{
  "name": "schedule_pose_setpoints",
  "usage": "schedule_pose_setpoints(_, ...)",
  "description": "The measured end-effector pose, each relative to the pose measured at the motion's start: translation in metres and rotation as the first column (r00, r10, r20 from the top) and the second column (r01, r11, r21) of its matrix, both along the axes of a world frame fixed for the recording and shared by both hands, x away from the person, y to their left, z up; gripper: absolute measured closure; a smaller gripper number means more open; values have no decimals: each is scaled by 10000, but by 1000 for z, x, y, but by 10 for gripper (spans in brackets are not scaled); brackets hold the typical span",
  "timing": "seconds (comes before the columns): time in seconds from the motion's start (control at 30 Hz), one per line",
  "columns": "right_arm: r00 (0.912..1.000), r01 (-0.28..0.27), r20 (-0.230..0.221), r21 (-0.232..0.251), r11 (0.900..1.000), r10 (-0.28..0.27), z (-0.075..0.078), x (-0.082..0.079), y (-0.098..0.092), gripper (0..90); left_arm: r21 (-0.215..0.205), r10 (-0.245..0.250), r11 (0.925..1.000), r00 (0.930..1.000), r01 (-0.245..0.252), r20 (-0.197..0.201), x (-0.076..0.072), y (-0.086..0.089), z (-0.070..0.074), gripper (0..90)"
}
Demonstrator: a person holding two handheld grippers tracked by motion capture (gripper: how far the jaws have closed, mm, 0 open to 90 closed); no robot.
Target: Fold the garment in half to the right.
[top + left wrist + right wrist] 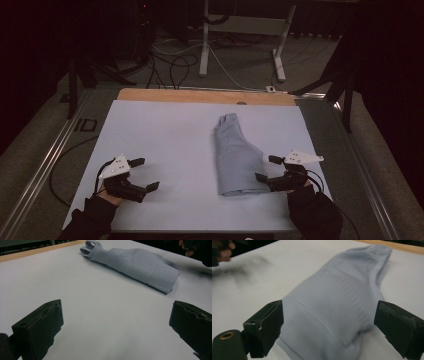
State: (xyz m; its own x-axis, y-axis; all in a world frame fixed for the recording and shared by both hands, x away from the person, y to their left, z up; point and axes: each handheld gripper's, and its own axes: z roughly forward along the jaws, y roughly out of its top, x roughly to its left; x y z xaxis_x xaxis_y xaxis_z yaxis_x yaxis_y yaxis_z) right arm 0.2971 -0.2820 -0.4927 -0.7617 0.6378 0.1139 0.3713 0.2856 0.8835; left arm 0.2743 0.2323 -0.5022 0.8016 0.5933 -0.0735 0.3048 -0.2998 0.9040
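Observation:
A folded pale blue-grey garment [235, 156] lies on the white sheet [175, 150], right of the middle, its narrow end pointing away. My right gripper [266, 169] stands open at the garment's near right edge; its jaws are wide apart, and the cloth [332, 305] lies in front of them and between them, unpressed. My left gripper [145, 174] is open over bare sheet at the near left, well clear of the garment [135, 265]. Nothing is between its jaws.
The white sheet covers a wooden table whose far edge [205, 96] shows as a tan strip. Metal rails [45, 160] run along both sides. Beyond the table, cables [175, 60] and a white desk frame [240, 35] stand on a dark floor.

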Motion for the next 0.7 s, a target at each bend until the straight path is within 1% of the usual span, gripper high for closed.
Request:
schedule_pose_setpoints(0.07,9999,141,-57,110,9998,-141,-3,-2,-5,89,-10,32,10000,10000,-32,-27,0,2,-1,4)
schedule_pose_setpoints(0.2,9990,450,-31,-73,9990,-450,-10,-6,-13,90,37,123,9999,9999,-122,-36,1,5,-2,4)
schedule_pose_setpoints(0.3,9984,540,-188,-39,9985,-541,-15,-8,-17,90,41,252,9997,9997,-252,-79,0,8,-3,4)
schedule_pose_setpoints(0.37,9979,613,-221,-117,9981,-615,-17,-11,-19,90,33,347,9994,9993,-347,-99,-1,12,-3,4)
schedule_pose_setpoints(0.4,9974,704,-162,-144,9974,-706,-19,-13,-21,90,57,384,9992,9992,-383,-85,-1,13,-3,4)
schedule_pose_setpoints(0.5,9964,809,-234,-176,9966,-813,-21,-16,-22,90,20,545,9985,9985,-545,-37,-3,18,-2,4)
schedule_pose_setpoints(0.57,9960,861,-197,-340,9957,-868,-25,-20,-22,90,5,648,9979,9979,-648,-36,-3,21,-2,4)
schedule_pose_setpoints(0.7,9951,955,-205,-459,9944,-965,-27,-24,-21,90,23,672,9977,9977,-672,-28,-5,24,-3,4)
